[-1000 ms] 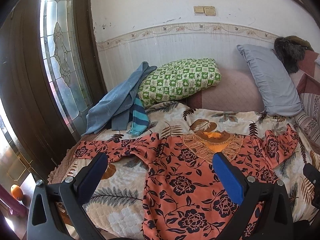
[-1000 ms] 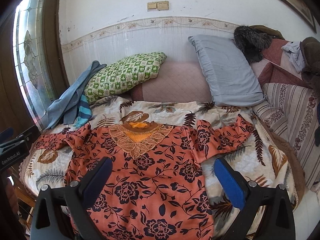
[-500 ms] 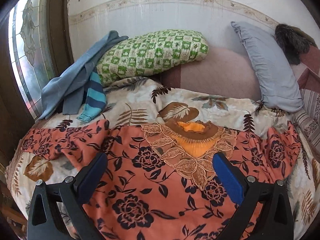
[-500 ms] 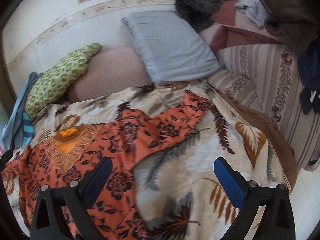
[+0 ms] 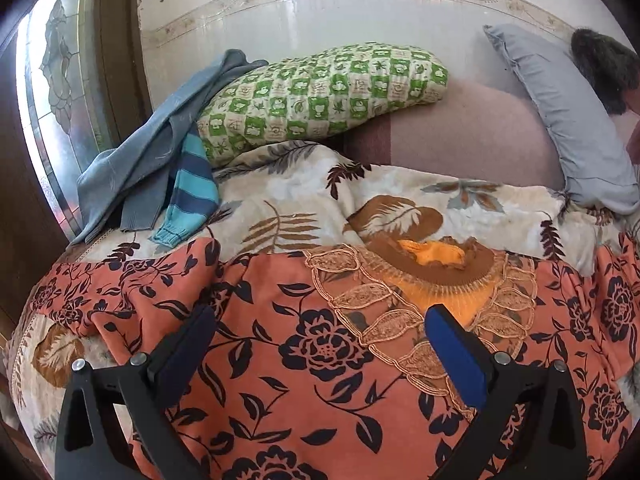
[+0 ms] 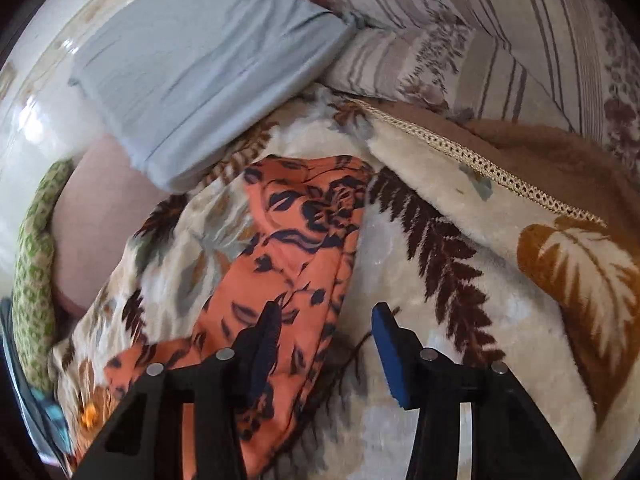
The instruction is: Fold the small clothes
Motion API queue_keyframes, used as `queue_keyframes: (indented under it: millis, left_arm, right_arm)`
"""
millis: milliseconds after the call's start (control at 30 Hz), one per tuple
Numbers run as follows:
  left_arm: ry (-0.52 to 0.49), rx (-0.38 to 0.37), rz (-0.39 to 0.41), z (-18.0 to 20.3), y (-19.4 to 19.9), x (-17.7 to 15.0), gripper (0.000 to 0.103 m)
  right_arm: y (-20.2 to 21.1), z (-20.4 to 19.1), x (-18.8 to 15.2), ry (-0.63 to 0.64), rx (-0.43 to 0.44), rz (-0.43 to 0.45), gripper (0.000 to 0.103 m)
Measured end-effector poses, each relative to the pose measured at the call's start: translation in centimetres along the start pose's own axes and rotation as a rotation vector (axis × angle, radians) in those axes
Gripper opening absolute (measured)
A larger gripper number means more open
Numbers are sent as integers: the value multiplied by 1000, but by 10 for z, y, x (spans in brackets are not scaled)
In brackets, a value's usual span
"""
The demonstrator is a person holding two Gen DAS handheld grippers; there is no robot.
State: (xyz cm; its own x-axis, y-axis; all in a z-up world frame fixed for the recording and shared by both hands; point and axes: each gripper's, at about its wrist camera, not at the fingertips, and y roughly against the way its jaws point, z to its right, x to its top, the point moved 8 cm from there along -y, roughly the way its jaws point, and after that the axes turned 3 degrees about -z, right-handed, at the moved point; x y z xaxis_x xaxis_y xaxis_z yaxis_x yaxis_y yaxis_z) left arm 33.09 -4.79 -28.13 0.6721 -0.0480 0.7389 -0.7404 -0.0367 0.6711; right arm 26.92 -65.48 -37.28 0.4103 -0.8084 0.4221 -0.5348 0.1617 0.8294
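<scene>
An orange top with dark flowers (image 5: 280, 304) lies spread face up on a leaf-patterned blanket (image 5: 288, 196), its embroidered neckline (image 5: 436, 256) toward the pillows. My left gripper (image 5: 320, 344) hangs open low over the chest, just left of the neckline, with nothing gripped. In the right wrist view the top's right sleeve (image 6: 304, 220) lies flat on the blanket (image 6: 460, 300). My right gripper (image 6: 326, 340) is down at the sleeve's outer edge with its jaws closing. One finger is over the fabric and the other over the blanket, with the sleeve's edge between them and a gap still showing.
A green checked pillow (image 5: 320, 92) and a grey pillow (image 5: 560, 112) lean on the wall behind. Blue clothes (image 5: 152, 160) with a striped cuff (image 5: 192, 188) are heaped at the back left by a glass door (image 5: 52, 80). A striped cushion (image 6: 500, 40) borders the bed's right side.
My left gripper came down and closer over the top's chest. My right gripper swung right to the sleeve, rolled, dropped low, and its jaws narrowed from wide open.
</scene>
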Motion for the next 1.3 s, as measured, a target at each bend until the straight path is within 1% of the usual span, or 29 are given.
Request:
queue_keyframes:
  millis: [33,133,167,200,233,267,333,400,467,533,633,733,833,900,967,1000,1033,1067,1100,1167,1233,1300]
  left_arm:
    - [14,0,-3,-2,-3,1,103]
    - [26,11,-5,-4,-9,3,103]
    - [21,17,-3,-3,-10,4,103]
    - [16,25,-1,-3,-10,4,103]
    - [12,32,3,-3,-10,5,103]
    - [11,35,5,-3,-9,5,103]
    - [21,39,10,-6,-7,6,103]
    - [37,49,20,-12,-3,8,103]
    - [50,63,37,-20,2,12,103]
    - [69,87,63,-31,8,18,103]
    - [112,113,104,-54,18,25,103]
    - [155,136,121,-81,24,28,103]
    - [202,168,124,-113,28,26,103]
    - [227,210,130,-135,30,20,103]
    - [248,260,108,-157,27,14,103]
    - [258,273,97,-167,25,12,103]
    - [271,289,87,-176,23,9,103]
    - [283,306,76,-185,21,6,103]
    - [298,316,61,-191,18,4,103]
    - [328,305,26,-200,10,1,103]
    - [341,296,2,-203,4,0,103]
    - [333,294,2,-201,2,3,103]
  right_arm:
    - [-7,3,5,-30,9,4,50]
    - [-34,4,9,-96,56,-51,48]
    - [-39,3,8,-110,74,-58,36]
    - [-40,-1,7,-114,94,-59,29]
    - [-40,-6,6,-115,111,-65,17]
    - [-39,-10,7,-112,116,-64,10]
    - [-25,-21,5,-99,144,-37,7]
    - [-9,-38,9,-88,213,-8,7]
    - [13,-59,6,-62,262,8,7]
    - [36,-86,-4,-32,325,13,7]
    - [66,-139,-30,29,419,-15,7]
    - [96,-203,-73,123,513,-62,7]
    - [125,-271,-136,252,600,-122,7]
    - [137,-309,-188,368,621,-160,7]
    - [138,-343,-250,504,610,-221,7]
    - [131,-354,-280,567,589,-259,7]
    - [122,-360,-312,629,557,-299,7]
    - [110,-363,-342,687,522,-344,11]
    - [96,-361,-367,736,480,-388,11]
    - [67,-353,-406,800,404,-466,11]
    - [51,-341,-422,807,365,-501,13]
    - [48,-337,-424,815,374,-499,16]
